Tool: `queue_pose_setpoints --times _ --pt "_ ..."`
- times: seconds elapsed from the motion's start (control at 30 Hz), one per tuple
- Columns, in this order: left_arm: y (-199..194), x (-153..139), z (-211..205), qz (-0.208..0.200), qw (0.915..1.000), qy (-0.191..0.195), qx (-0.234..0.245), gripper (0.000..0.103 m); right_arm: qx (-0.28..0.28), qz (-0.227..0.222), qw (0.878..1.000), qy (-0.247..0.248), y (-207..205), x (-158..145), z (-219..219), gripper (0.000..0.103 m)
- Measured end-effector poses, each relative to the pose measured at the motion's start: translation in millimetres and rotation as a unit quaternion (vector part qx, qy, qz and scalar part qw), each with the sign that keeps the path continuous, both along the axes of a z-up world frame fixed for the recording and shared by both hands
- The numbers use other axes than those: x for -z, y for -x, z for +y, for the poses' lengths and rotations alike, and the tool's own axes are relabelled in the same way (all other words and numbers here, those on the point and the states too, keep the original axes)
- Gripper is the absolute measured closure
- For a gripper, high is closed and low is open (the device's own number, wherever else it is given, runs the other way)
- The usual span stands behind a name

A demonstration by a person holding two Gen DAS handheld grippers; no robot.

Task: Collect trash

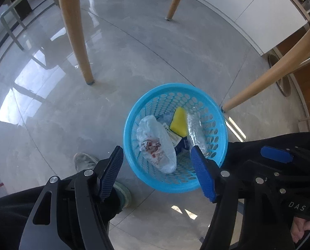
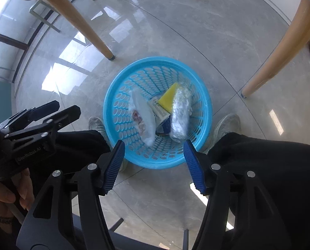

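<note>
A blue perforated basket (image 1: 146, 108) stands on the grey floor; it also shows in the right wrist view (image 2: 121, 79). Inside lie a clear plastic bag with red print (image 1: 157, 145) (image 2: 143, 114), a yellow sponge (image 1: 178, 123) (image 2: 168, 99), a shiny clear wrapper (image 1: 194, 131) (image 2: 181, 112) and a small printed card (image 2: 160, 110). My left gripper (image 1: 157, 152) is open and empty above the basket's near rim. My right gripper (image 2: 153, 145) is open and empty above the basket's near rim too. The left gripper also shows at the left of the right wrist view (image 2: 57, 108).
Wooden table legs (image 1: 75, 33) (image 1: 269, 79) (image 2: 71, 18) (image 2: 280, 52) stand around the basket. The person's shoes (image 1: 86, 160) (image 2: 225, 125) and dark trousers are close to the basket. White cabinets (image 1: 248, 6) line the far right.
</note>
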State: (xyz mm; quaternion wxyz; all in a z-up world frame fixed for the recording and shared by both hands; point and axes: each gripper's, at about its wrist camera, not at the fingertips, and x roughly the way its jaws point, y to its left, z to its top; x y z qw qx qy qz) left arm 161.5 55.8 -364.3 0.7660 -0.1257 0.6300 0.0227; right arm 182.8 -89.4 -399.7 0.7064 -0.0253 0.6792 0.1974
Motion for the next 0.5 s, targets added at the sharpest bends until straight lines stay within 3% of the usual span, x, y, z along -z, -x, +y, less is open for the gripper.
queue_pose_setpoints --times 0.07,0.13,0.33,0.5 --pt "12 -14 4 -0.003 0.9997 0.023 -0.007 0.034 -0.011 -0.01 1.0 -0.011 7 -12 -1 0.038" --pt "25 -28 8 -0.011 0.9991 0.04 -0.012 0.024 -0.025 -0.026 0.999 -0.021 14 -26 -4 0.032" --pt "56 -64 13 -0.049 0.9972 0.056 0.004 0.007 -0.047 -0.06 0.997 -0.034 32 -64 -13 0.014" --pt "69 -76 8 -0.065 0.9964 0.041 0.035 0.006 -0.061 -0.087 0.994 -0.037 43 -85 -21 0.009"
